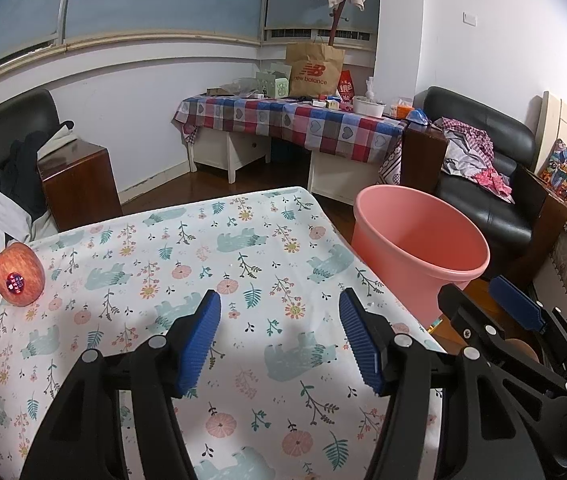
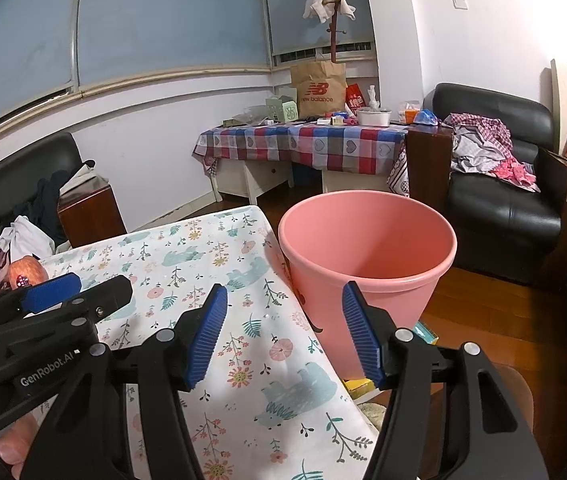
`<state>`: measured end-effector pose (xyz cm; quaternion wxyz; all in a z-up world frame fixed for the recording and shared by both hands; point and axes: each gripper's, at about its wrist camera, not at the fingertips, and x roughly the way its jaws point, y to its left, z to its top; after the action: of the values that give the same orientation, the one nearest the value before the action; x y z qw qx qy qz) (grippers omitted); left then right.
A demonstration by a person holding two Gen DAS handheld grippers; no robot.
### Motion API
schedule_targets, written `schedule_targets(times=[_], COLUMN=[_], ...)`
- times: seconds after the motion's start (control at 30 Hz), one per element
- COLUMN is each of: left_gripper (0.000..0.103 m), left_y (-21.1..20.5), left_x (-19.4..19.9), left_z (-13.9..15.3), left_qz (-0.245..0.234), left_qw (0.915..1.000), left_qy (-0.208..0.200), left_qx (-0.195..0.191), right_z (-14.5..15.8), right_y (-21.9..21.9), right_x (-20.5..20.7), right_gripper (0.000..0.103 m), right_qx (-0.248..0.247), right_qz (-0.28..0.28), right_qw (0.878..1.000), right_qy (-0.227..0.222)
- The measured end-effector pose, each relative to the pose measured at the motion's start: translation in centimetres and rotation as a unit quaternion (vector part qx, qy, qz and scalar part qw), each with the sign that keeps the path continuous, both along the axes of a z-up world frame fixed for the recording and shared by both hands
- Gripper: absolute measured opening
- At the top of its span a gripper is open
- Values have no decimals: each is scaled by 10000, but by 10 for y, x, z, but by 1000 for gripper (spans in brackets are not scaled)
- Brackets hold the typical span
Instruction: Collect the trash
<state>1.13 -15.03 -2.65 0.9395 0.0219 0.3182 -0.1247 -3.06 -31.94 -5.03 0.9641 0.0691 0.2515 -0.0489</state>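
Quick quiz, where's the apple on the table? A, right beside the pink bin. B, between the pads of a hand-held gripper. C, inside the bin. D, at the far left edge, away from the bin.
D: the apple sits at the table's left edge, far from the bin.

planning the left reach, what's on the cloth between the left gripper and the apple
Nothing: in the left wrist view only bare floral tablecloth lies between the open left gripper and the apple.

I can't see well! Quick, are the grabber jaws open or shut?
Left gripper: jaws open, holding nothing.
Right gripper: jaws open, holding nothing.
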Motion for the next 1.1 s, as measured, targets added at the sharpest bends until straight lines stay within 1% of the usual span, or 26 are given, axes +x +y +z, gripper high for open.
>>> schedule_targets(times=[1.1], left_gripper=[60], left_y=[1], left_x=[-1], left_z=[0], left_qz=[-9], left_qw=[10000], left_qy=[-7], left_qx=[-9], right_z=[0], right_y=[3], right_x=[0], right_gripper=[60], right_qx=[-8], right_qz=[4], right_qw=[10000], right_qy=[-8])
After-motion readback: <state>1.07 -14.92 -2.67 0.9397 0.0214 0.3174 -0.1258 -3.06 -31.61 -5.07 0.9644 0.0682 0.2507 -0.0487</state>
